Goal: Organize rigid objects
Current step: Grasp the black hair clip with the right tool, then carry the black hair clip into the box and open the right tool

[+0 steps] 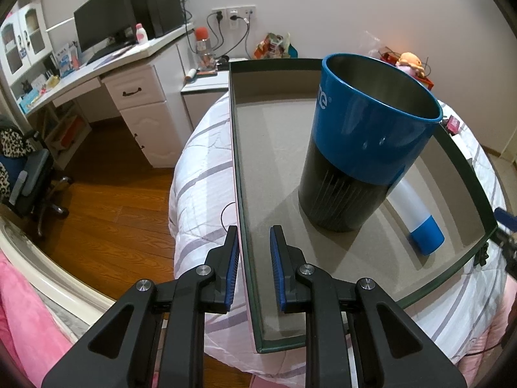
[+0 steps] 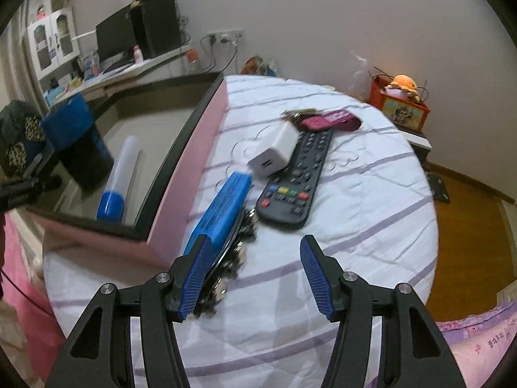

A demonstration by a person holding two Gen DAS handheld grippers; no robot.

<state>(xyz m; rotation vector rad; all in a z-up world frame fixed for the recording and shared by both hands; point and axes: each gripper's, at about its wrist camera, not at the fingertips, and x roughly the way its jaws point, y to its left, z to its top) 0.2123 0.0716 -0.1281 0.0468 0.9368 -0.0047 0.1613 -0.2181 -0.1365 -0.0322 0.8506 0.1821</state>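
Observation:
A shallow box [image 1: 240,174] with a dark rim and grey floor lies on the bed. In it stand a blue-and-black cup [image 1: 365,148] and a white tube with a blue cap [image 1: 416,216]. My left gripper [image 1: 255,252] straddles the box's left wall, jaws narrowly apart, nothing gripped. In the right wrist view the box [image 2: 181,148] is at left, with the cup [image 2: 77,142] and tube [image 2: 118,174] inside. On the quilt lie a blue flat box [image 2: 223,203] over a dark studded item [image 2: 236,252], a white charger [image 2: 274,152], a black remote [image 2: 297,177] and a magenta key fob [image 2: 329,119]. My right gripper [image 2: 255,271] is open, its left finger beside the blue box.
A white desk with a monitor [image 1: 103,19] and drawers [image 1: 142,110] stands left of the bed. An office chair [image 1: 29,181] is on the wooden floor. A red box with an orange plush toy [image 2: 400,100] sits on a stand beside the wall.

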